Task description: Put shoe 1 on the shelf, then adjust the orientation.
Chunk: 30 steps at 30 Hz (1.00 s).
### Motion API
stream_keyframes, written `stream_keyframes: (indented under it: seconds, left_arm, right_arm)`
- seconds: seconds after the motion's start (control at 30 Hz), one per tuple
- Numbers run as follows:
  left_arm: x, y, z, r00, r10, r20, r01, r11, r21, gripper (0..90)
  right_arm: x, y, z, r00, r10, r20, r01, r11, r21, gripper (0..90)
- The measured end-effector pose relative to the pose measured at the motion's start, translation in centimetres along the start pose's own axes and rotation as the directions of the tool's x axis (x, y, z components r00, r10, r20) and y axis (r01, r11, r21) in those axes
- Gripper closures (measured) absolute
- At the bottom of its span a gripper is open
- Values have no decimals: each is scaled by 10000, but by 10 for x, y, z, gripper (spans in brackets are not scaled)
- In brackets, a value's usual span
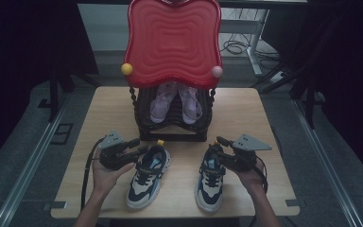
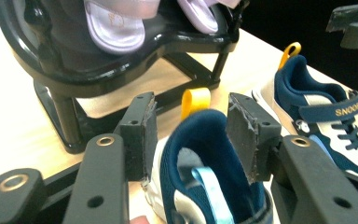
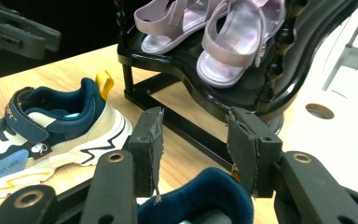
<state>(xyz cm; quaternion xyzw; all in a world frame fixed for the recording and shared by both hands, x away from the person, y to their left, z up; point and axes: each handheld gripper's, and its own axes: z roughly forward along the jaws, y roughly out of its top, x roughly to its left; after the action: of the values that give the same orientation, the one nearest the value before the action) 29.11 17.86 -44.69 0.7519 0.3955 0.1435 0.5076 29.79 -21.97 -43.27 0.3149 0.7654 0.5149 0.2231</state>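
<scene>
Two navy, cream and white sneakers lie side by side on the wooden table (image 1: 246,118), toes toward the person. My left gripper (image 1: 139,147) (image 2: 192,105) straddles the heel of the left sneaker (image 1: 147,177) (image 2: 205,158), below its yellow pull loop (image 2: 196,100), and the pads press on the collar's sides. My right gripper (image 1: 216,147) (image 3: 196,116) holds the right sneaker (image 1: 211,177) (image 3: 200,196) the same way, the navy heel sitting low between its jaws. Each gripper view also shows the other sneaker (image 2: 317,107) (image 3: 51,126) beside it.
Just beyond the sneakers stands a black shoe rack (image 1: 170,135) with a red wavy top (image 1: 172,38). A pair of pink sandals (image 1: 175,101) (image 3: 223,42) rests on its shelf. Bare tabletop lies left and right of the rack.
</scene>
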Motion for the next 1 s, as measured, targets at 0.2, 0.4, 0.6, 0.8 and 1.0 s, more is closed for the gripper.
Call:
stream_keyframes:
  seconds: [0.2,0.4,0.6,0.8,1.0]
  left_arm:
    - [-2,-7,-7,9999,-45,162,41,9997,240,543]
    - [-5,-12,-12,9994,-98,336,83,9990,440,557]
    - [-8,-21,-20,9990,-183,417,157,9979,625,574]
    - [-18,-25,-24,9973,-97,733,39,9968,796,572]
    - [-27,-25,-22,9934,-42,1149,-61,9960,896,568]
  right_arm:
    - [0,-6,-10,10000,-76,19,76,10000,11,550]
    - [-3,-11,-15,10000,3,-26,-2,9998,196,548]
    - [-3,-13,-19,9999,105,-66,-103,9997,200,545]
    - [-5,-14,-24,9997,241,0,-241,9997,86,541]
    - [-7,-15,-28,9994,338,61,-338,9994,-22,537]
